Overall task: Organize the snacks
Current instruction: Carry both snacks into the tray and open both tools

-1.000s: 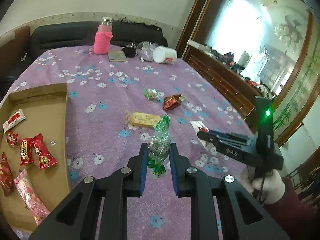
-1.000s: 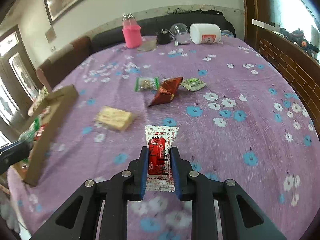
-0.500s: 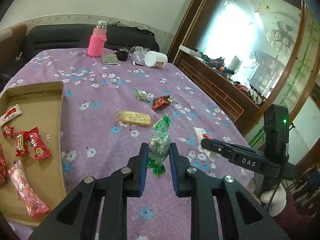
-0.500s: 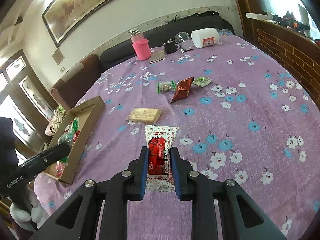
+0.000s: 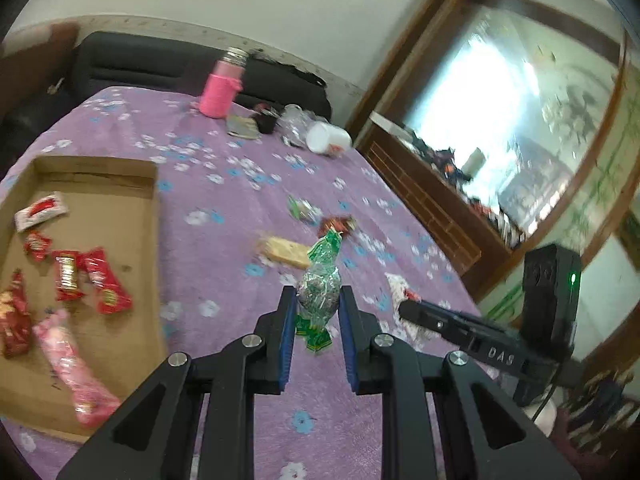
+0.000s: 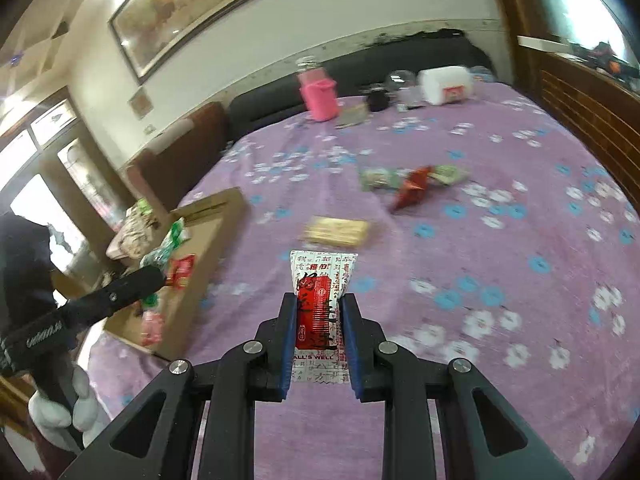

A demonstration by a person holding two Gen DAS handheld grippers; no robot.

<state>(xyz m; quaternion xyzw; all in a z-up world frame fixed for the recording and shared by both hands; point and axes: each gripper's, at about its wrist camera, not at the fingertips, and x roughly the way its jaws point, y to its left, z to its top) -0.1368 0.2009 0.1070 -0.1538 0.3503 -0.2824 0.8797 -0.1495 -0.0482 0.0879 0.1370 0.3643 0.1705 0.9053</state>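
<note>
Candy (image 5: 319,294) in green wrapper, pinched in left tool (image 5: 317,312) above bench (image 5: 224,280) beside cardboard tray (image 5: 132,216). Red-and-white snack packet (image 6: 319,312), clamped in right tool (image 6: 318,320) over bench.
</note>
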